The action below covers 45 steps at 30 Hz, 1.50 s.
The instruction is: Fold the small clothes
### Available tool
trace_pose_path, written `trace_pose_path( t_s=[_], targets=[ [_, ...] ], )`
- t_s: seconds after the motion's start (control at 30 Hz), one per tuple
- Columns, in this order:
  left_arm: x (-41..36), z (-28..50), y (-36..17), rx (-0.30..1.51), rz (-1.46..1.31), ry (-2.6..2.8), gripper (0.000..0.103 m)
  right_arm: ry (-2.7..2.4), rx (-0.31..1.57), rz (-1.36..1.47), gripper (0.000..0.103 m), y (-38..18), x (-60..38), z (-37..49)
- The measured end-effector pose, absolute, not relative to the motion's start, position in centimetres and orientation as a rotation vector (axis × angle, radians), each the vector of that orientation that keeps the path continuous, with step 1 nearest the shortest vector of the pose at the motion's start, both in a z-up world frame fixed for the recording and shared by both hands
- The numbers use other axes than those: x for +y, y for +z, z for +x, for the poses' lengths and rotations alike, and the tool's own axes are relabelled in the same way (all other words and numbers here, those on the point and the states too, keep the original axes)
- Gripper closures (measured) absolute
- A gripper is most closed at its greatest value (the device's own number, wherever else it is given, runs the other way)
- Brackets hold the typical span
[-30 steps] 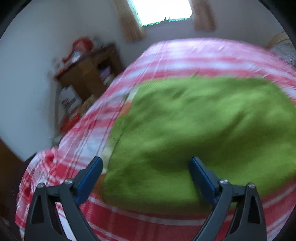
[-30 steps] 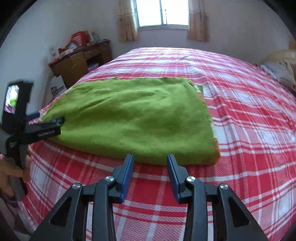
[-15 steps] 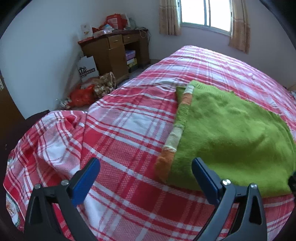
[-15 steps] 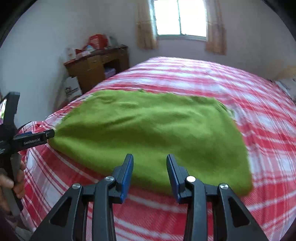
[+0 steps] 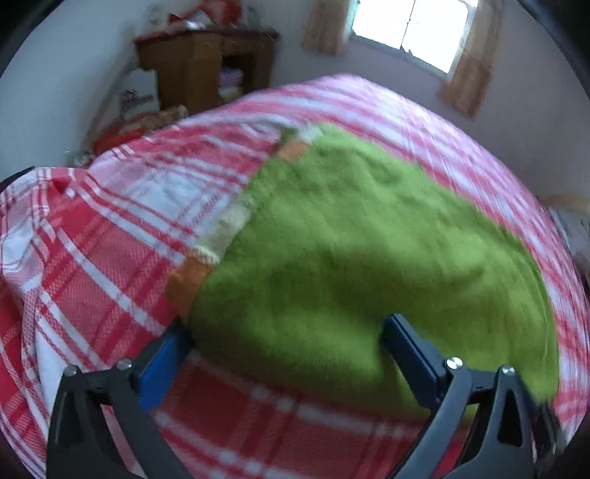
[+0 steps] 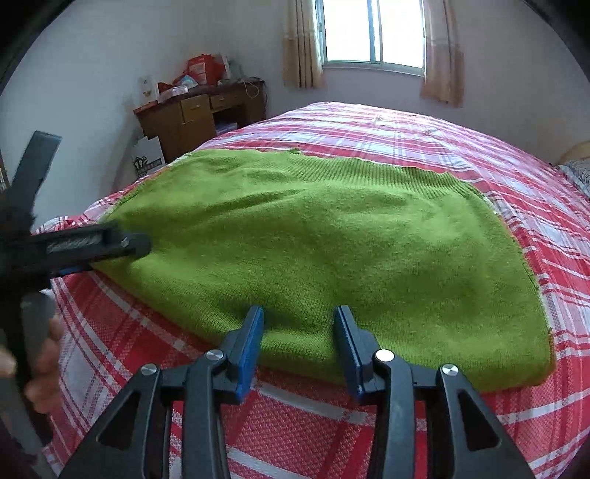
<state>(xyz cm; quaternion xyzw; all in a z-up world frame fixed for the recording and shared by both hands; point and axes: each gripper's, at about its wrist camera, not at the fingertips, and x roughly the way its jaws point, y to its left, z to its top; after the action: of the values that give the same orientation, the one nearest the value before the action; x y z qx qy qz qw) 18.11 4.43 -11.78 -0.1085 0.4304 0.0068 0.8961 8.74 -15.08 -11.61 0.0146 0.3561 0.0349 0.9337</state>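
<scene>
The bed [image 6: 424,136], covered with a red-and-white plaid sheet, filled most of both views and carried the work piece. The green knitted garment [image 6: 332,250] lay flat on the sheet, on the part of the bed nearest the grippers, with a folded edge facing them. In the right wrist view its long axis ran across the bed from left to right, and a ribbed band formed the far edge, toward the window [image 6: 372,29]. In the left wrist view, which was blurred, an orange and cream strip [image 5: 228,228] bordered the garment's left side. A wooden desk [image 6: 199,114] with clutter on top stood against the wall beyond the bed's left corner. The right gripper [image 6: 298,342] was partly open, its jaws having just been widening slightly; the garment's near edge lay between the blue pads [image 6: 250,342], which pressed on nothing. The left gripper [image 5: 284,350] stood wide open, straddling the garment's near left corner: one pad sat at the orange corner, the other over the green knit, with no grip made. In the right wrist view the left gripper [image 6: 125,245] appeared at the garment's left end, its handle held by a hand [image 6: 44,364] at the frame edge.
</scene>
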Motion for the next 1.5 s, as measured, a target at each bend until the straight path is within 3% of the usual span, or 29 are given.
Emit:
trace_pose_path(
  t_s=[0.23,0.37,0.47,0.6,0.7,0.77,0.83,0.9,1.1,1.3,1.5],
  targets=[
    [5.6,20.7,-11.5,0.82,-0.447,-0.03,0.005,0.082,0.727,0.043,0.059,-11.7,-15.2,8.8],
    [5.5,20.5,-11.4,0.799,-0.423,-0.033,0.037,0.082,0.769,0.038,0.059,-10.9,-14.9,9.5],
    [6.3,19.7,-11.5,0.778,-0.452,-0.025,0.049,0.11,0.723,0.079,0.059,-8.9,-14.7,11.0],
    [6.2,19.7,-11.5,0.766,-0.441,-0.02,0.048,0.093,0.644,0.086,0.059,-7.1,-14.0,13.3],
    [6.0,20.2,-11.8,0.763,-0.445,-0.025,0.035,0.105,0.664,0.085,0.059,-8.1,-13.3,15.6],
    [6.0,20.5,-11.8,0.759,-0.452,-0.028,0.033,0.115,0.749,0.088,0.059,-10.6,-12.8,16.9],
    [5.8,20.7,-11.7,0.76,-0.441,-0.021,0.036,0.113,0.737,0.077,0.059,-10.9,-12.6,16.8],
    [5.7,20.8,-11.5,0.755,-0.444,-0.015,0.065,0.111,0.739,0.079,0.059,-11.1,-12.6,16.8],
    [4.6,20.6,-9.5,0.706,-0.381,-0.031,0.075,0.122,0.73,0.103,0.058,-11.2,-12.9,16.5],
    [-0.7,19.5,-6.3,0.588,-0.14,-0.139,0.078,0.141,0.721,0.141,0.058,-11.0,-13.5,16.3],
    [-4.7,18.9,-6.6,0.579,0.032,-0.248,0.078,0.156,0.718,0.17,0.058,-11.0,-13.9,16.2]
  ],
)
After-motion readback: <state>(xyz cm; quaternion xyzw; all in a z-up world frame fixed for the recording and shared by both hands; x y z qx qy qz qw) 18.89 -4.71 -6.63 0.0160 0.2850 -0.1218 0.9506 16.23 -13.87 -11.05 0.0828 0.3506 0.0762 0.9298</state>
